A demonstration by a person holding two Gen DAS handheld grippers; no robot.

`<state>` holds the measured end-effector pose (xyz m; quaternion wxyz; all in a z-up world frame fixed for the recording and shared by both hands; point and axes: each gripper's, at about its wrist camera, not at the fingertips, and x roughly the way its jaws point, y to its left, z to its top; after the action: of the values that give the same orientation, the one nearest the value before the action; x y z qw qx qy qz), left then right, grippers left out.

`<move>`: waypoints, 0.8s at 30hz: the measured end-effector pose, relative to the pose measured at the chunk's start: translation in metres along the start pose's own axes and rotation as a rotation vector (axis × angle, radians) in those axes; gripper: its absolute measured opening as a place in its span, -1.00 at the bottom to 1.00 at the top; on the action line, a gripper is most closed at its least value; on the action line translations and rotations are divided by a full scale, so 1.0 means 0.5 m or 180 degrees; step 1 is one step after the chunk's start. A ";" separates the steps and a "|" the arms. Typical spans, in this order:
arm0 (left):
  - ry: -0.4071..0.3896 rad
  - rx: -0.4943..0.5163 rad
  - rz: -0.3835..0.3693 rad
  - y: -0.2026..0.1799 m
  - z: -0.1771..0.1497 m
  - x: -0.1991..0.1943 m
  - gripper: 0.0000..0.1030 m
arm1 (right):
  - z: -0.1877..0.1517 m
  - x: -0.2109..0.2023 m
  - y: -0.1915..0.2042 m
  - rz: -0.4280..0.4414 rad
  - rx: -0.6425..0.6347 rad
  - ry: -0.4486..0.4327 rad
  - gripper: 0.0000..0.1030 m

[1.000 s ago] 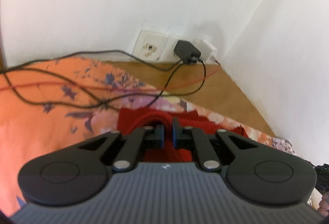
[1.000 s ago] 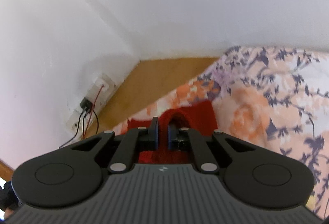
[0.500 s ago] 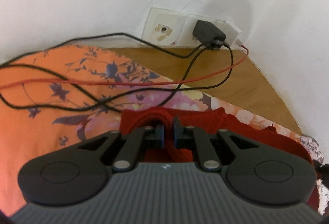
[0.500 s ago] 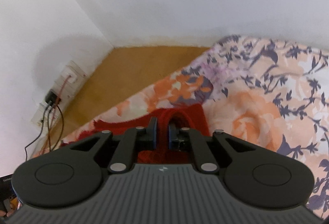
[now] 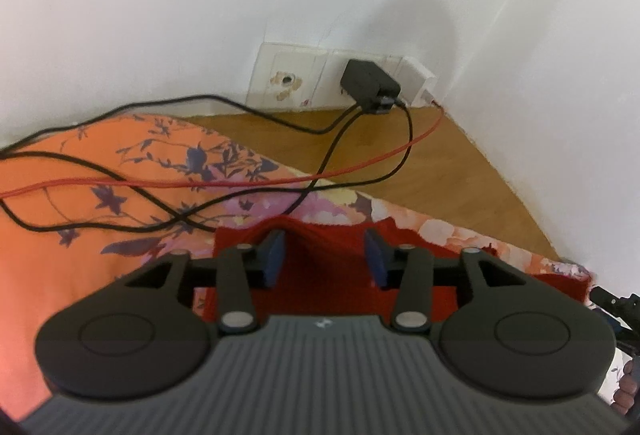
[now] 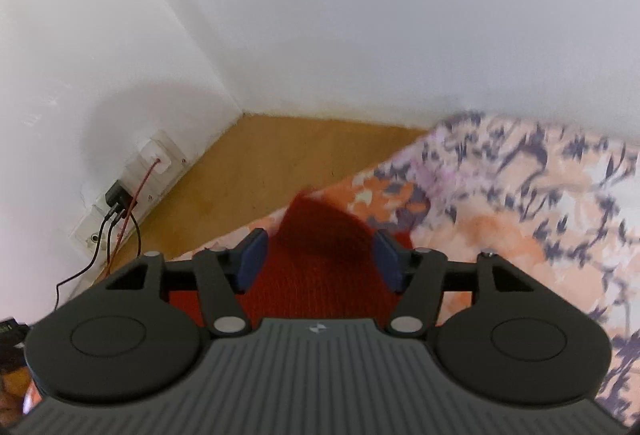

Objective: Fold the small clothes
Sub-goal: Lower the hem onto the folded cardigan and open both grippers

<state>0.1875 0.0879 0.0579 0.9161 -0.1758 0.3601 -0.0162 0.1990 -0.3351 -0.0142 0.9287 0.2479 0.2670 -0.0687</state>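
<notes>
Hovering over a red knit garment (image 5: 328, 275) on a floral sheet (image 5: 80, 195), both claws spread wide, nothing pinched. Left claw (image 5: 326, 255): blue pads (image 5: 274, 259) apart, red knit lying flat between and below them, not held. Right claw (image 6: 320, 261): pads (image 6: 252, 259) likewise apart; a blurred hump of the red knit (image 6: 324, 247) rises between the fingers, cannot tell if it touches either pad.

Garment sits at the sheet's edge nearest the room corner, its far hem just short of the bare wood surface (image 5: 420, 163) that runs to the walls. In the left view the knit spreads rightward along the sheet's edge toward the frame's right side. Sheet is orange with dark blue sprigs on the left, paler peach and white with purple sprigs on the right (image 6: 520, 215).

Wall sockets (image 5: 288, 83) low on the left wall near the corner; black charger (image 5: 368, 85) plugged in. Two black cables (image 5: 160, 171) and a red cable (image 5: 280, 181) trail from the sockets across the wood and over the sheet's orange part, passing just beyond the garment's left corner.

Fingertips of a person's hand (image 5: 628, 391) show at the lower right edge of the left view, beside some dark hardware, too cropped to identify.
</notes>
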 end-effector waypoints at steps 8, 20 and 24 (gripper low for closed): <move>0.0010 0.0057 0.0026 -0.001 -0.005 -0.025 -0.07 | -0.008 -0.040 0.011 0.0046 -0.0111 -0.0003 0.46; 0.0307 0.0354 0.0281 -0.022 -0.074 -0.054 -0.07 | -0.060 -0.097 -0.010 0.0048 -0.0161 0.0159 0.72; 0.0377 0.0459 0.0260 -0.035 -0.101 -0.070 -0.07 | -0.068 -0.112 -0.030 0.0003 -0.0098 0.0214 0.76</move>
<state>0.1297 0.0610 0.0522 0.9033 -0.0933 0.4184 -0.0150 0.1318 -0.3316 -0.0159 0.9230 0.2359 0.2989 -0.0557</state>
